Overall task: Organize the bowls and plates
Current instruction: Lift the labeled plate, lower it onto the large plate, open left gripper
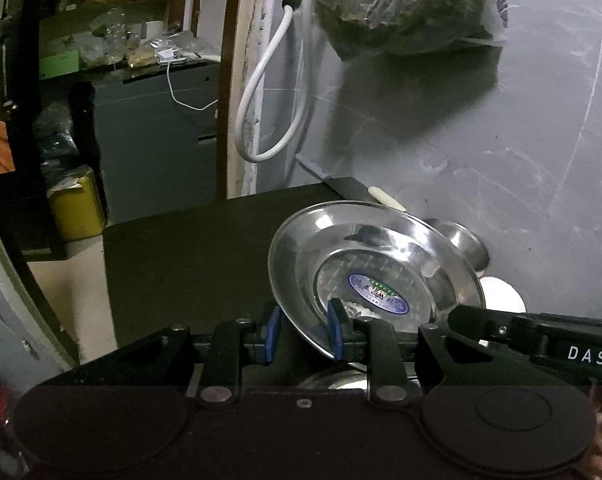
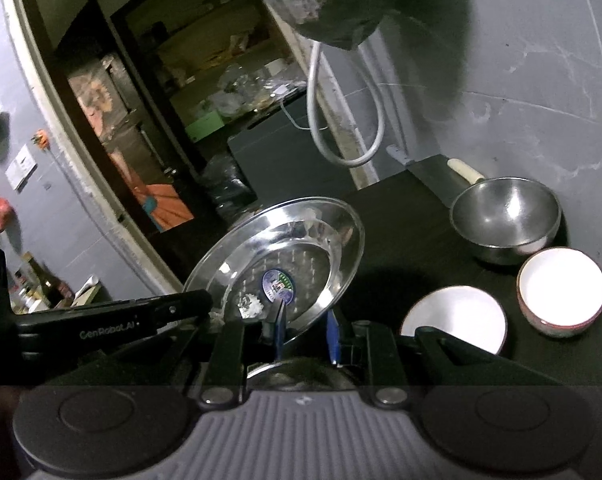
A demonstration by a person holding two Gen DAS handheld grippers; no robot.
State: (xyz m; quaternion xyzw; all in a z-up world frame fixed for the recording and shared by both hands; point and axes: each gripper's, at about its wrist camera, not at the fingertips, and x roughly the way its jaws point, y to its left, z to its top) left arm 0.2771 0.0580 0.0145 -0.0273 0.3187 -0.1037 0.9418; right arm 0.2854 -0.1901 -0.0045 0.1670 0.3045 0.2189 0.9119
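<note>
Two grippers on one steel plate (image 1: pixel 375 268), and it's up off the dark table (image 1: pixel 189 248), tilted, blue label showing in its well. Left gripper (image 1: pixel 305 330) has its blue pads nearly closed across the near rim, one either side of it; whether they press on it, I cannot tell. Right gripper (image 2: pixel 303 334) pinches the rim from the other side, jaws narrow, plate edge between them. Far right on the table sits a steel bowl (image 2: pixel 505 216), two white bowls nearer: one (image 2: pixel 561 290) right, one (image 2: pixel 455 316) just beside the gripper.
</note>
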